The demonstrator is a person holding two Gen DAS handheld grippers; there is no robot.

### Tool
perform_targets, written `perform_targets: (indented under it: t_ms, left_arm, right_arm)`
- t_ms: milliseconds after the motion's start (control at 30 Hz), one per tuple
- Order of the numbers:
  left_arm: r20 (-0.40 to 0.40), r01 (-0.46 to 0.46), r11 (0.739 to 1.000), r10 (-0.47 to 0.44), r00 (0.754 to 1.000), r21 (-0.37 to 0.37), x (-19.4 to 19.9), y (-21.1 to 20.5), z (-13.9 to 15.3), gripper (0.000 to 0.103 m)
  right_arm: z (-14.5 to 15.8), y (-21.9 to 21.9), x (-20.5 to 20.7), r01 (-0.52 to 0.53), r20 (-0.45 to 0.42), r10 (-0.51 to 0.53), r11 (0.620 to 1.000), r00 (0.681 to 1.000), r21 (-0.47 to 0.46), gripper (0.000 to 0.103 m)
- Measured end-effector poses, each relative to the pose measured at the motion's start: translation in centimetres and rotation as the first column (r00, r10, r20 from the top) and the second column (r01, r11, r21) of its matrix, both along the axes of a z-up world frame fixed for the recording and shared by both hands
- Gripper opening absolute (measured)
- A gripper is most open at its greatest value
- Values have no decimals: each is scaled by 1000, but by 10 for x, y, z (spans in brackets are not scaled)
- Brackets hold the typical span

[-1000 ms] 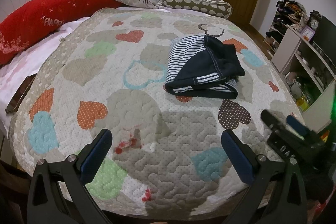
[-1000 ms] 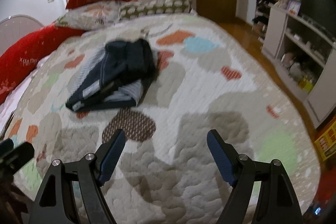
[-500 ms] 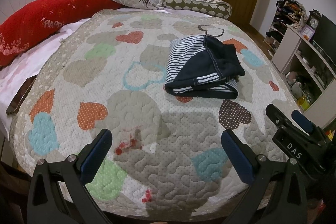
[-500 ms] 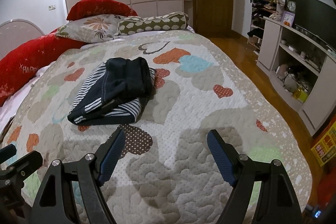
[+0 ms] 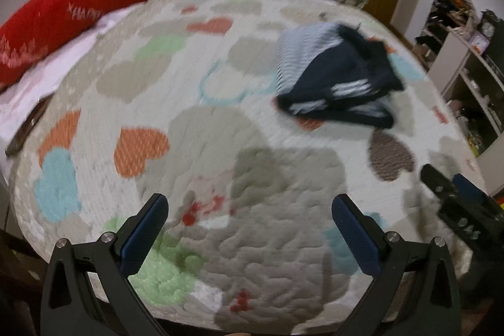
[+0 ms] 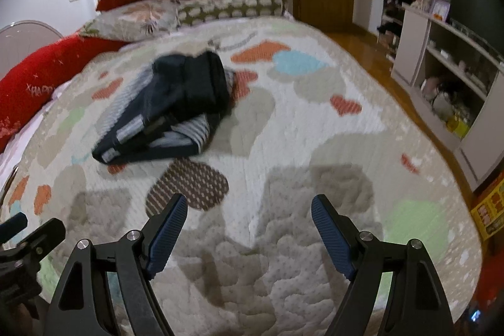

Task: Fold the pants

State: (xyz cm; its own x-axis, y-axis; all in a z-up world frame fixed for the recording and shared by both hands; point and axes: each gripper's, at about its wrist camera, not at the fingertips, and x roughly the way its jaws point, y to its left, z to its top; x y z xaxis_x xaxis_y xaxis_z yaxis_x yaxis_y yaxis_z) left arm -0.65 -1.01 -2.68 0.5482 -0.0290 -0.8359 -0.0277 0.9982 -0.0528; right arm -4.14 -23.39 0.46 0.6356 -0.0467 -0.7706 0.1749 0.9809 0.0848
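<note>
1. Lying folded in a compact bundle on the quilt [image 5: 220, 103]: the pants [image 5: 340, 77], dark navy with striped panels, sitting toward the far right of the bed in the left wrist view and toward the far left in the right wrist view.
2. Hovering over the near edge of the bed, tilting downward: the left gripper [image 5: 249, 229], jaws standing wide apart, nothing between the blue pads [image 5: 143, 236].
3. Hovering just to the right of it, likewise pointing down at the quilt: the right gripper [image 6: 249, 229], jaws spread wide, gripping nothing, only bare quilt showing between its fingers [image 6: 332, 236].
4. Showing at the right edge of the left wrist view as a black frame with a blue pad: the right gripper again, near the bed's right side.
5. Staying well apart from the pants: both grippers, neither touching the cloth.
6. Resting along the far left of the bed: a long red pillow [image 5: 78, 8], with patterned pillows [image 6: 230, 7] beyond the quilt.
7. Standing at the right wall: a white shelf unit [image 6: 441, 68]; blurring throughout both views.
</note>
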Motion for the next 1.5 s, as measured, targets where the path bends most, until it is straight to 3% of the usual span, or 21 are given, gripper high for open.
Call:
perform_targets:
  t_ms: [133, 333, 700, 767, 867, 900, 1000, 1067, 1167, 1233, 1300, 1367, 1400, 1433, 1500]
  left_arm:
    - [-71, -13, 1000, 13, 997, 4, 7, 7, -24, 103]
    - [-55, 2, 999, 1, 999, 52, 5, -1, -31, 103]
    - [-89, 17, 999, -15, 996, 31, 10, 2, -33, 103]
    - [-92, 30, 1000, -28, 995, 11, 11, 5, -31, 103]
    - [-69, 44, 993, -52, 996, -111, 13, 16, -19, 103]
    - [-47, 50, 985, -58, 997, -166, 16, 20, -12, 103]
    - [-6, 69, 973, -72, 997, -218, 39, 24, 6, 103]
    - [-22, 94, 960, -103, 994, -264, 66, 22, 10, 103]
    - [-42, 99, 926, -123, 992, -364, 111, 22, 2, 103]
    - [-47, 106, 920, -133, 990, -378, 141, 17, -8, 103]
    - [-70, 110, 907, -151, 986, -407, 165, 10, -18, 103]
    - [-60, 119, 902, -158, 986, -416, 178, 3, -18, 94]
    - [-63, 124, 902, -164, 984, -412, 181, 0, -16, 66]
    - [-78, 139, 896, -189, 979, -422, 185, -7, -13, 40]
    - [-80, 162, 883, -219, 973, -440, 191, -13, -4, 29]
  right_arm:
    - [-18, -4, 4, 8, -52, -7, 1000, 999, 16, 85]
    - [-26, 0, 7, -8, -44, 8, 1000, 999, -7, 92]
    - [-34, 0, 5, -31, -3, 31, 999, 1000, -12, 99]
    - [-35, 1, 5, -44, 3, 44, 999, 999, -7, 102]
    - [-34, -1, 6, -63, -2, 63, 998, 998, 6, 102]
    - [-31, -3, 7, -70, -4, 70, 997, 998, 23, 102]
    - [-13, -15, 12, -109, 55, 103, 986, 993, 129, 102]
    - [1, -22, 27, -138, 90, 124, 975, 988, 176, 102]
    - [9, -36, 73, -173, 84, 153, 913, 985, 370, 102]
    - [2, -45, 107, -172, 68, 159, 857, 985, 487, 102]
    - [-10, -46, 141, -144, 28, 151, 844, 988, 517, 102]
    - [-22, -46, 165, -133, 4, 157, 823, 988, 552, 93]
    - [-26, -45, 174, -136, 6, 162, 803, 987, 580, 86]
    - [-28, -43, 182, -144, 5, 177, 781, 984, 607, 62]
    - [-25, -41, 192, -155, -1, 201, 759, 980, 632, 53]
